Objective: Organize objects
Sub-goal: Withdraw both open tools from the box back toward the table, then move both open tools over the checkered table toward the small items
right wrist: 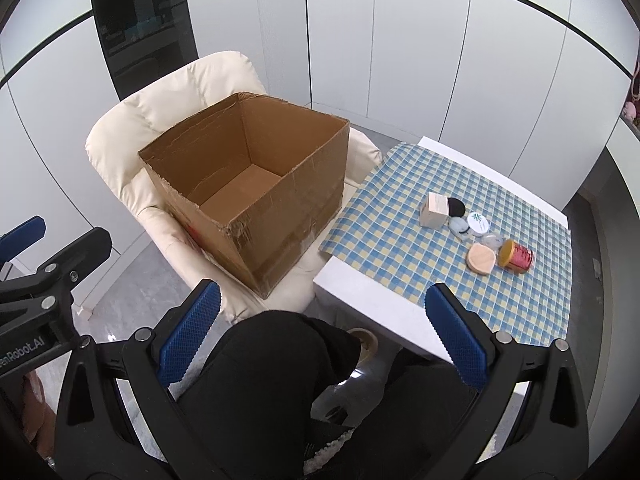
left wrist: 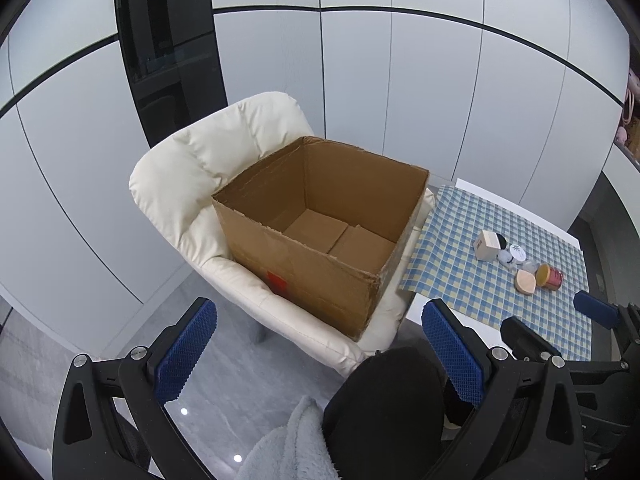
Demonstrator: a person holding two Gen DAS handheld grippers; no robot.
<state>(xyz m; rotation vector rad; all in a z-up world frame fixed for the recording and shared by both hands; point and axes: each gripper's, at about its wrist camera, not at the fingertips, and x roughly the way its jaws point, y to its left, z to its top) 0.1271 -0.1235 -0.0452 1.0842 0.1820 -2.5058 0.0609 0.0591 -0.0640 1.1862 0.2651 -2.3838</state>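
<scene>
An open cardboard box (left wrist: 296, 268) (right wrist: 264, 236) sits empty on a cream armchair (left wrist: 192, 160) (right wrist: 120, 132). To its right, on a blue checked cloth (left wrist: 460, 272) (right wrist: 400, 248), lies a cluster of small items: a pale wooden block (right wrist: 433, 210), a black disc (right wrist: 456, 207), a white round jar (right wrist: 478, 224), a peach puff (right wrist: 481, 259) and a red can with a yellow lid (right wrist: 518, 258) on its side. My left gripper (left wrist: 320, 344) and right gripper (right wrist: 324, 328) both stand open and hold nothing, well short of the box and the items.
The cloth covers a white table (right wrist: 360, 296) whose near corner juts toward me. A person's knees in black trousers (right wrist: 280, 360) lie below the grippers. White wall panels and a dark glass cabinet (left wrist: 168, 48) stand behind the chair. Grey floor lies at the left.
</scene>
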